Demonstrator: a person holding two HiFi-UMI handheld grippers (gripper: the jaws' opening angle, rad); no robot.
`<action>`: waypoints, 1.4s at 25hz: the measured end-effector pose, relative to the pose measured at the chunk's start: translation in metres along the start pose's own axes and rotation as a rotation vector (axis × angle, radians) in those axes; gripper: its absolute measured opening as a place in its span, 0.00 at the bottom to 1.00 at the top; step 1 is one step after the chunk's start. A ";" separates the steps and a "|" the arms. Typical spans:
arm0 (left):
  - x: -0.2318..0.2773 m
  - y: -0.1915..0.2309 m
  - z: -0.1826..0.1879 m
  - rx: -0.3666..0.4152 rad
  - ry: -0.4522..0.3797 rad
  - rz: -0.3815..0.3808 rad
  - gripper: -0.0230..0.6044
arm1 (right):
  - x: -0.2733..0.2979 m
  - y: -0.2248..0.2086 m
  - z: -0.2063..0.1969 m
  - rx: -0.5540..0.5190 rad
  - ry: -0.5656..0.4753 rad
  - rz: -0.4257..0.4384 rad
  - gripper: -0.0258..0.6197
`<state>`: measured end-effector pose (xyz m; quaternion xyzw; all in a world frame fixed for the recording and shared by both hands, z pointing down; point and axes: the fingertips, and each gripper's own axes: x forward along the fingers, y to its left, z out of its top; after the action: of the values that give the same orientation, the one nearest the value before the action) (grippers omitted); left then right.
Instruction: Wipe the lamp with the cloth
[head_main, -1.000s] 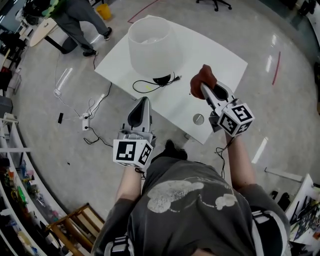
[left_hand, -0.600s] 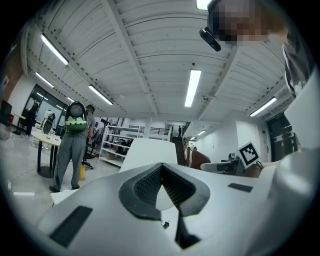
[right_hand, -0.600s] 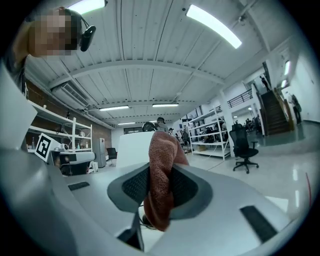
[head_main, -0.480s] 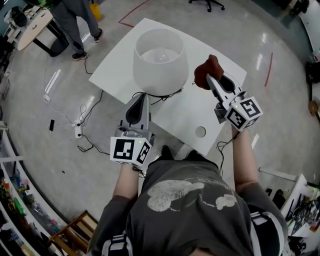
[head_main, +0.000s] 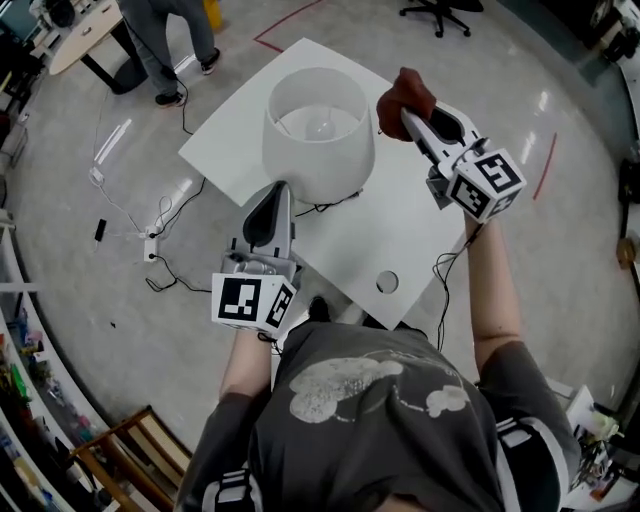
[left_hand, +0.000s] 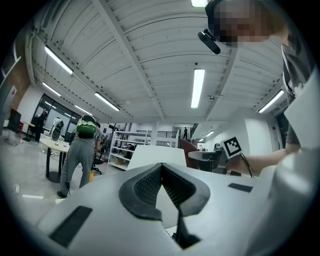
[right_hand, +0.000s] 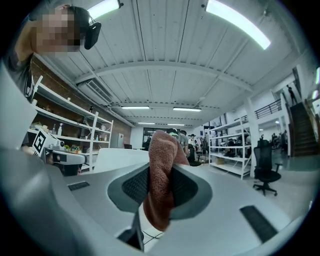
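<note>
The right gripper (head_main: 412, 118), clenched on the reddish-brown cloth (head_main: 403, 92), is now carried higher and farther forward than a second ago. The lamp (head_main: 318, 130) is found just to its left. The left gripper (head_main: 280, 190) is pressed closed on nothing, with the shade just ahead of it. Wiping is judged imminent.

Right gripper (right_hand: 159, 172): jaws clamped on the cloth (right_hand: 161, 147). The cloth is rust-brown and stands up in a fold between the pads, with its tail hanging below them. White lamp shade (right_hand: 119, 158) sits behind the jaws, to their left. Office chair (right_hand: 264, 167) at far right. Shelving (right_hand: 227, 150) along the back.
</note>
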<state>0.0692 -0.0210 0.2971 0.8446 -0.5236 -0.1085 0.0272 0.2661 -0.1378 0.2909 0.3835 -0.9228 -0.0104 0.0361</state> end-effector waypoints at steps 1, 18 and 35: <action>0.001 0.001 0.002 0.010 -0.001 0.016 0.05 | 0.011 -0.001 0.005 -0.005 -0.009 0.033 0.19; 0.019 0.008 -0.024 0.032 0.076 0.193 0.05 | 0.075 0.003 -0.064 -0.065 0.119 0.317 0.19; 0.015 -0.001 -0.044 -0.015 0.104 0.170 0.05 | 0.033 -0.016 -0.097 0.063 0.165 0.229 0.19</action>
<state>0.0858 -0.0372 0.3379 0.8013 -0.5905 -0.0659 0.0698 0.2611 -0.1718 0.3884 0.2763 -0.9542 0.0541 0.1009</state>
